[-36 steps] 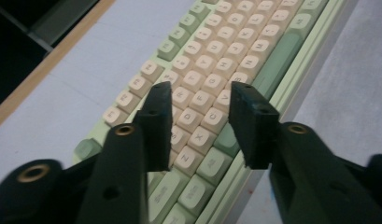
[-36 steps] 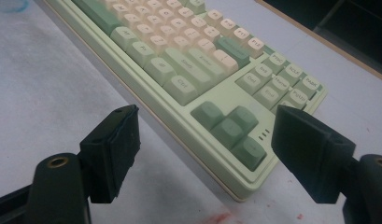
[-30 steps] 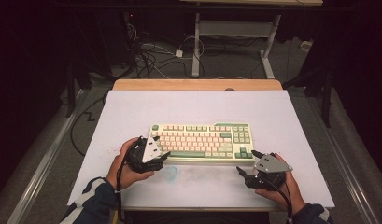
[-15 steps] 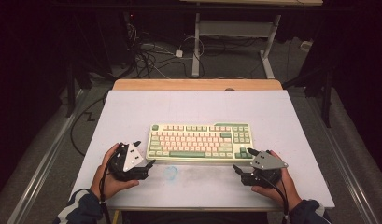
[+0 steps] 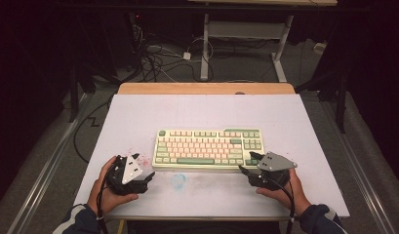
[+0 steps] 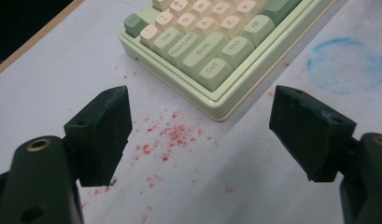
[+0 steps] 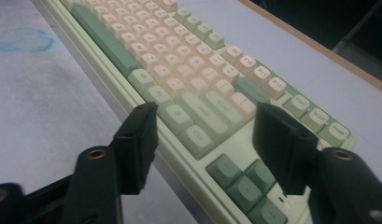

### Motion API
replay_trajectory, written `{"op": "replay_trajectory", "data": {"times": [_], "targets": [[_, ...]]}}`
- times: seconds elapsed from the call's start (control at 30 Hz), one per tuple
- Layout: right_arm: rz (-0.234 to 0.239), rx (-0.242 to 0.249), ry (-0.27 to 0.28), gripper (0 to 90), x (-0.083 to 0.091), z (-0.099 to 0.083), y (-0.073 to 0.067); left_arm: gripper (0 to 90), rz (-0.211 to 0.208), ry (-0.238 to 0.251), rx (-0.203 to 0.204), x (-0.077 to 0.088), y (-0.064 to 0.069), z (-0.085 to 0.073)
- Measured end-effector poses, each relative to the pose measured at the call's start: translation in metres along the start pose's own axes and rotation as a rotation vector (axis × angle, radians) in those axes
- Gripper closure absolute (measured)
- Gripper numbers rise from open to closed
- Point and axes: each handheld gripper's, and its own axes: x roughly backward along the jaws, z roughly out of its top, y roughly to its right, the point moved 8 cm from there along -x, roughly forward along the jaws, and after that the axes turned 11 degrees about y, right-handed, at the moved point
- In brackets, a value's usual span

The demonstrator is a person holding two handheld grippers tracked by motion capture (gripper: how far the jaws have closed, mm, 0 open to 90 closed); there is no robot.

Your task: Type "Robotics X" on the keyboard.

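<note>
Keyboard (image 5: 209,147) sits mid-table on the white mat, left gripper (image 5: 147,178) spread wide and empty just off its near-left corner, right gripper (image 5: 249,164) has just been closing around the near-right corner, so no grip or move seems done yet.

Table (image 5: 138,122): white sheet surface, wooden strip showing along far edge. Keyboard (image 5: 209,148) lies flat near middle, slightly toward near side, long side running left-right; pale green case, cream and green keys. Red specks (image 6: 174,135) scattered on surface just off keyboard's near-left corner. Blue ring stain (image 5: 178,180) on surface just near of keyboard's front edge, left of centre. Faint grey smudging on surface right of ring. Near corners of table carry person's hands, resting on sheet.
</note>
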Motion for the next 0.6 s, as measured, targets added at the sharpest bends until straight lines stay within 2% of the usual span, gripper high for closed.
{"op": "replay_trajectory", "data": {"times": [0.17,0.23,0.3,0.37,0.6], "targets": [[0.01,-0.011,-0.013,64.5,-0.007,0.009,0.008,19.9,-0.001,-0.012,-0.001,-0.004,0.001,-0.003],[0.033,-0.021,-0.021,72.8,-0.011,0.01,0.01,19.9,-0.004,-0.017,-0.002,-0.004,0.002,-0.004],[0.027,-0.016,-0.048,80.7,-0.019,0.011,0.013,19.8,-0.004,-0.019,0.0,-0.004,0.003,-0.005],[0.039,-0.015,-0.071,88.7,-0.027,0.011,0.013,19.8,-0.006,-0.022,0.0,-0.005,0.003,-0.006],[0.083,0.023,-0.133,90.0,-0.048,0.006,0.005,19.9,-0.008,-0.031,0.002,-0.005,0.004,-0.009]]}}
